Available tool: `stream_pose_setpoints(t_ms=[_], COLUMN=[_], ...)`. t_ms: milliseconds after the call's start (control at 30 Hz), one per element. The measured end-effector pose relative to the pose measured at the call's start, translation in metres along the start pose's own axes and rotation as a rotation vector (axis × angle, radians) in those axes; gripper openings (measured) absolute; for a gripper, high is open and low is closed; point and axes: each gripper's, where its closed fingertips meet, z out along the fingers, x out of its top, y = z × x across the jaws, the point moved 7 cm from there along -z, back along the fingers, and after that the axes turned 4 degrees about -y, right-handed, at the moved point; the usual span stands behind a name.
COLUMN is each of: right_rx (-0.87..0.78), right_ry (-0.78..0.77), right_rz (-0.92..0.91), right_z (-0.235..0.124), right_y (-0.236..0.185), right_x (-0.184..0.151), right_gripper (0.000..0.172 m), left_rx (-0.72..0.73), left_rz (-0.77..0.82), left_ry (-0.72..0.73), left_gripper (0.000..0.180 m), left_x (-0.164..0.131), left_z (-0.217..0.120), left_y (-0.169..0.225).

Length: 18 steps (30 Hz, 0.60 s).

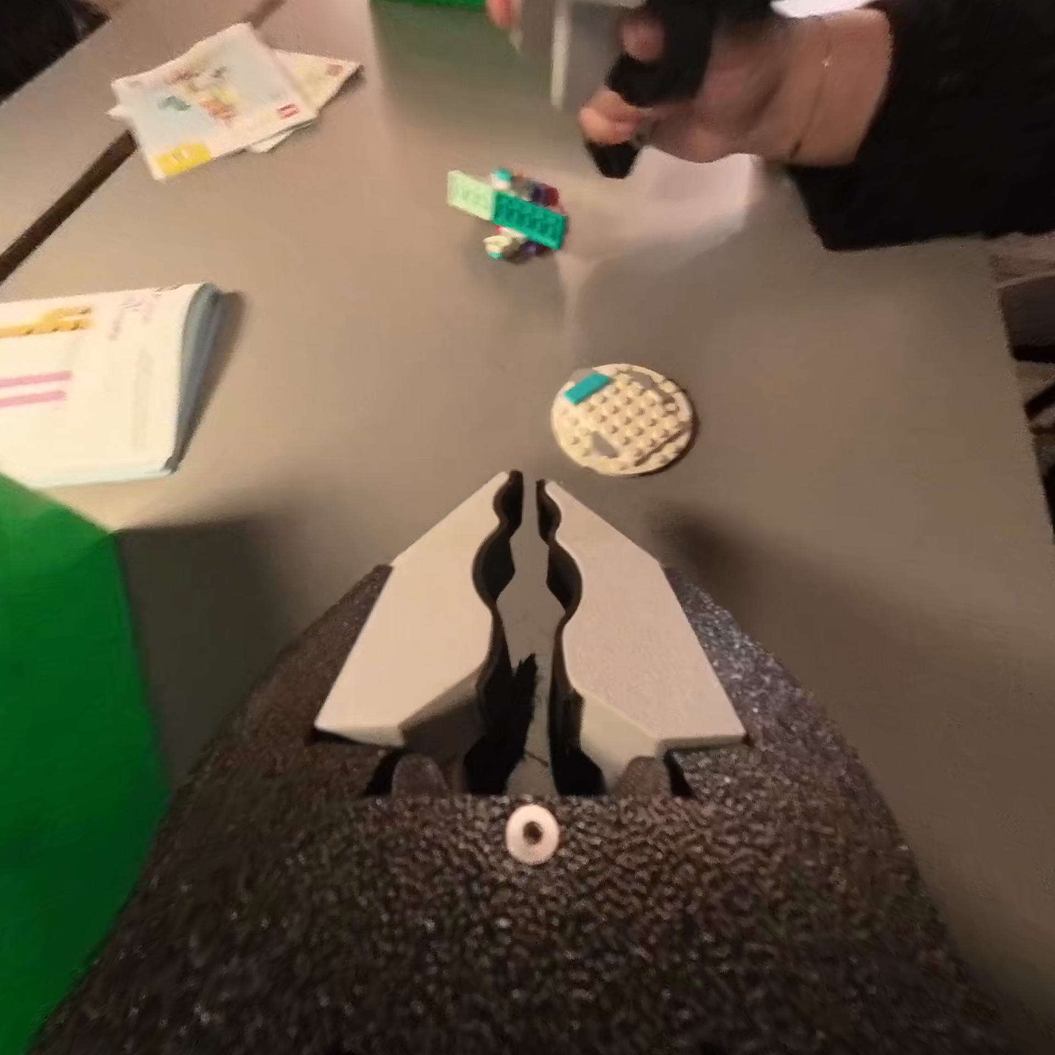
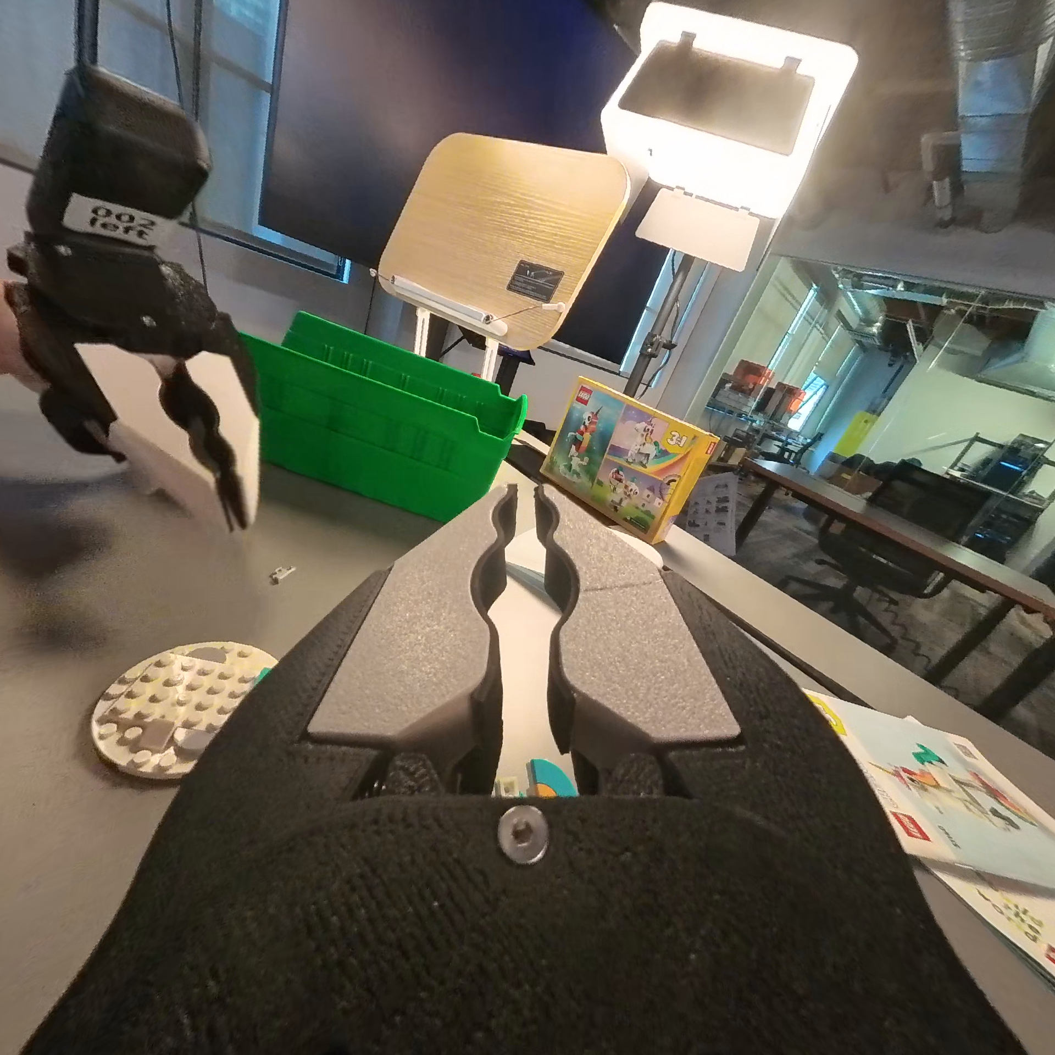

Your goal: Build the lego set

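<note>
My left gripper (image 1: 528, 482) is shut with nothing between its pads, a little above the grey table (image 1: 354, 342). It also shows in the right wrist view (image 2: 234, 514), tips together and pointing down. A round cream studded plate (image 1: 622, 419) with a teal tile (image 1: 585, 388) lies just ahead and to its right. It also shows in the right wrist view (image 2: 177, 708). My right gripper (image 2: 523, 491) is shut with nothing seen between its pads, raised and tilted up. In the left wrist view it is a blur at the top (image 1: 556, 57), held by a hand (image 1: 770, 97).
A small pile of bricks (image 1: 508, 214) lies mid-table. Booklets (image 1: 228, 97) (image 1: 97, 382) (image 2: 942, 799) lie about. A green bin (image 2: 371, 411) stands at the table's side, a yellow toy box (image 2: 628, 456) beyond. A tiny grey piece (image 2: 282, 572) lies loose. The round cream studded plate (image 1: 622, 419) is closer to my left gripper, around 7 cm from its tips; the right tips are 15 cm off. Seen from the right wrist view (image 2: 198, 681) as well.
</note>
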Motion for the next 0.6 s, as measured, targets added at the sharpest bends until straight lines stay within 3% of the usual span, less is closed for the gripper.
stream_pose_setpoints(t_ms=[67,100,233,400,600], right_rx=[-0.001,-0.001,0.002,0.007,0.01], right_ry=[-0.004,-0.005,-0.017,-0.025,-0.036], right_rz=[0.002,0.003,0.005,0.005,0.001], right_z=[0.0,0.0,0.002,0.002,0.003], right_y=[0.0,0.0,0.0,-0.001,-0.002], right_x=[-0.001,-0.002,-0.004,-0.005,-0.007], right_gripper=[0.004,0.004,0.004,0.003,0.003], left_rx=[0.11,0.112,0.16,-0.006,-0.138], left_rz=[-0.088,-0.1,0.003,0.077,0.071], left_ry=[-0.051,-0.081,-0.185,-0.122,-0.205], left_gripper=[0.008,0.021,0.04,0.039,0.033], left_x=[-0.003,-0.006,-0.018,-0.014,-0.023], left_z=[-0.003,-0.001,0.009,0.012,0.023], left_y=[-0.01,-0.009,-0.009,-0.016,-0.031])
